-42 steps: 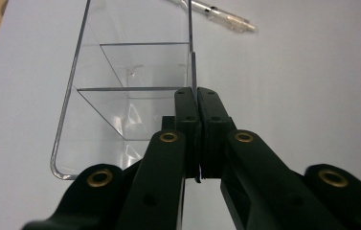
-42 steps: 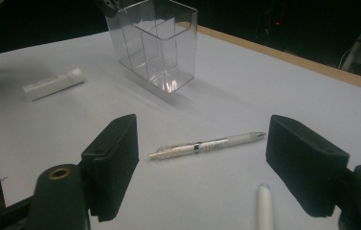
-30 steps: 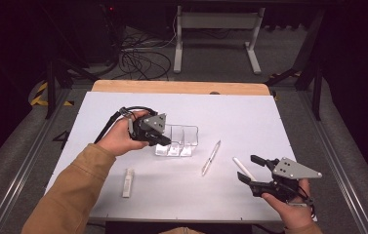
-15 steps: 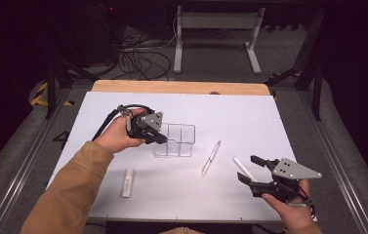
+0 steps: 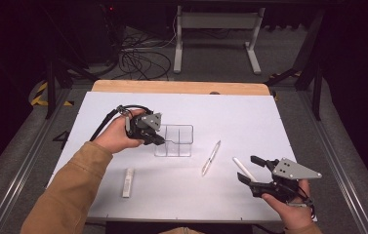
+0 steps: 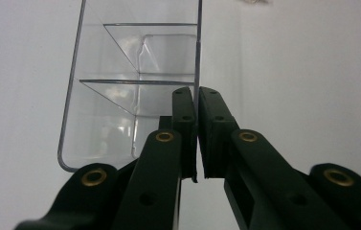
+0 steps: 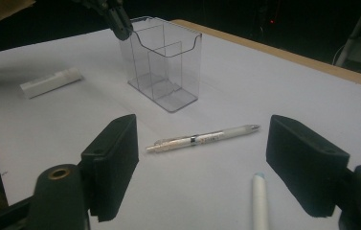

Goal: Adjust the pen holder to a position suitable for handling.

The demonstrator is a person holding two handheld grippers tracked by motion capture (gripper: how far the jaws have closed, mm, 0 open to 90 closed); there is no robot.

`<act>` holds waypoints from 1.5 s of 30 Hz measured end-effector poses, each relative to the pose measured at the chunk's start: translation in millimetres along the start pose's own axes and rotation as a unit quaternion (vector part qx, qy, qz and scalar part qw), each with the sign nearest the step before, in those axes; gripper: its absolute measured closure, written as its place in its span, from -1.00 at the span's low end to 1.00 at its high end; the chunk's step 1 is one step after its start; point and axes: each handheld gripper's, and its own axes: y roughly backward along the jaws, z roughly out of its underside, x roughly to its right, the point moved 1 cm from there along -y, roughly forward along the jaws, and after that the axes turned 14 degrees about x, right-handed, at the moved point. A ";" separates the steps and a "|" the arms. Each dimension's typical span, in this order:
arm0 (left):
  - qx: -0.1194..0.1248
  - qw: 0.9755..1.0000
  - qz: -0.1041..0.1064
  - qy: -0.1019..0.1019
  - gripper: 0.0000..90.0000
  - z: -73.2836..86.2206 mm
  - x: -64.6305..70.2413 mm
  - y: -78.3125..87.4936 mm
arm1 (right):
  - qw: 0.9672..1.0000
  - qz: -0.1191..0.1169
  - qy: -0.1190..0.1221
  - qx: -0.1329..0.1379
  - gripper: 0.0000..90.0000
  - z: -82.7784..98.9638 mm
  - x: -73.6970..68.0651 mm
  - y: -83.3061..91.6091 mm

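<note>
The clear organizer (image 5: 174, 141), tilted a second ago, now stands upright in the left claw (image 5: 161, 140).

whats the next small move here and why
Probably the right gripper should close in on the pen. The left gripper is clamped on a wall of the clear organizer, which stands upright, while the right jaws stand open just short of the pen lying loose on the table.

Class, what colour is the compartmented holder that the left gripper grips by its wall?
Colourless: the holder is clear plastic, best seen in the right gripper view.
</note>
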 end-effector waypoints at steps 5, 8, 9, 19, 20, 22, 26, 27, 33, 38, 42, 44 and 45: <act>0.005 1.000 0.000 0.004 0.87 0.7 -0.7 0.3 | 1.000 -0.001 -0.002 0.000 -0.38 0.2 -0.5 -0.5; 0.023 1.000 -0.009 0.013 0.64 0.0 -0.7 4.1 | 1.000 -0.001 -0.002 0.000 -0.38 0.1 -0.6 -0.4; 0.031 0.999 -0.009 0.014 0.56 -0.7 -0.2 6.6 | 1.000 -0.001 -0.004 0.001 -0.39 0.0 -0.6 -0.1; 0.129 0.988 -0.056 0.063 0.00 -17.2 30.3 29.1 | 1.000 0.006 -0.002 0.002 -0.44 0.3 0.6 -0.1; 0.139 0.986 -0.063 0.073 -0.06 -17.8 33.5 29.7 | 1.000 0.007 -0.003 0.002 -0.45 0.3 0.8 0.0; 0.151 0.982 -0.078 0.088 -0.12 -18.3 39.4 29.5 | 1.000 0.009 -0.001 0.002 -0.45 0.4 1.4 0.0; 0.177 0.972 -0.096 0.122 -0.27 -18.0 46.9 28.8 | 1.000 0.014 -0.001 0.002 -0.49 0.1 2.2 0.3; 0.184 0.969 -0.098 0.130 -0.33 -17.9 47.9 28.8 | 1.000 0.015 0.003 0.002 -0.51 0.0 3.1 0.4; 0.195 0.960 -0.136 0.150 -0.52 -20.3 55.4 27.1 | 1.000 0.016 0.005 0.004 -0.54 -0.5 3.7 1.1; 0.212 0.952 -0.146 0.164 -0.63 -24.7 61.7 24.2 | 1.000 0.019 0.001 0.007 -0.55 -0.1 3.7 0.9; 0.217 0.948 -0.160 0.170 -0.64 -31.1 66.1 20.3 | 1.000 0.017 0.003 0.005 -0.55 0.2 3.8 0.8; 0.217 0.947 -0.162 0.173 -0.64 -34.2 67.9 18.1 | 1.000 0.019 0.001 0.006 -0.54 0.4 3.7 0.5; 0.218 0.947 -0.161 0.173 -0.65 -35.5 68.7 16.9 | 1.000 0.019 0.001 0.006 -0.54 0.5 3.8 0.6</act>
